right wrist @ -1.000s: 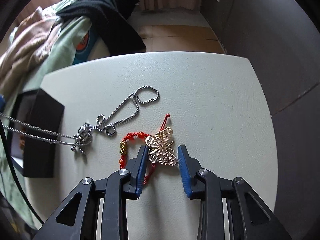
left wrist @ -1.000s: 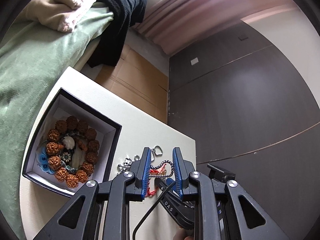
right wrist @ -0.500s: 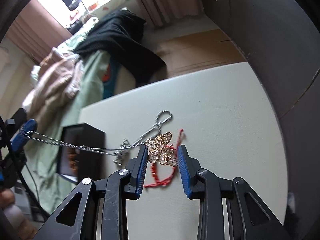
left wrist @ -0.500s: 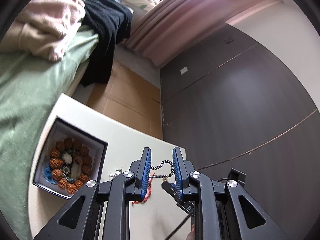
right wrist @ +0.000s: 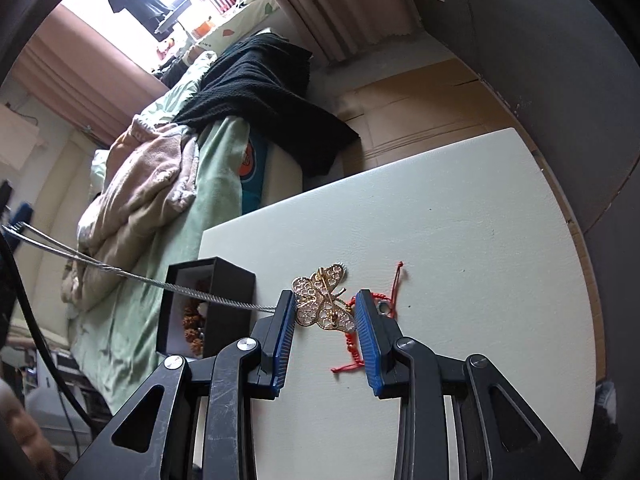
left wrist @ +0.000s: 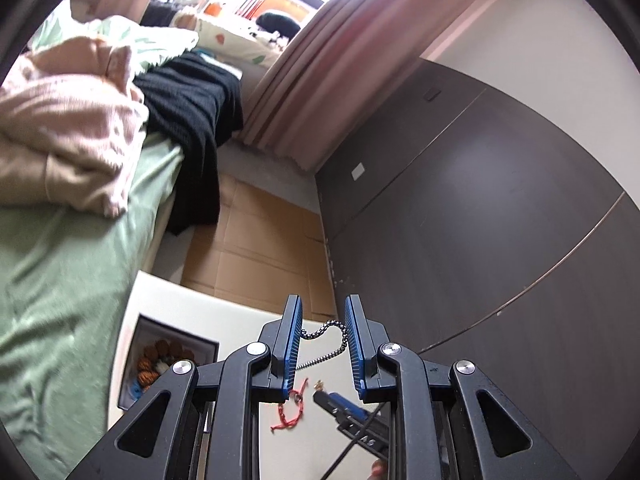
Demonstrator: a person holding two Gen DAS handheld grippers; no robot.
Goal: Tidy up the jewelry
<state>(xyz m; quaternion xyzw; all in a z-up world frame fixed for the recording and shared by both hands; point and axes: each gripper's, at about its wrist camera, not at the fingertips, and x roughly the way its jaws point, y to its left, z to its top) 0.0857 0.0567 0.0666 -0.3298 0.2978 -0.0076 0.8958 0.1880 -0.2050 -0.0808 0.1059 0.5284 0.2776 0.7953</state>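
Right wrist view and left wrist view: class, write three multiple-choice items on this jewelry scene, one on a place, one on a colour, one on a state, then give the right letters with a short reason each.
1. Where does the red cord bracelet lie?
A. on the white table
B. inside the black box
C. on the bed

2. What colour is the butterfly brooch?
A. silver
B. gold
C. black

3. What is the state of the silver chain?
A. coiled inside the box
B. lying flat on the table
C. lifted off the table, held between the left gripper fingers

Answers:
1. A: the cord rests on the bare tabletop, beside the box.
2. B: its filigree wings shine gold between the right gripper fingers.
3. C: it runs taut through the air from the left gripper.
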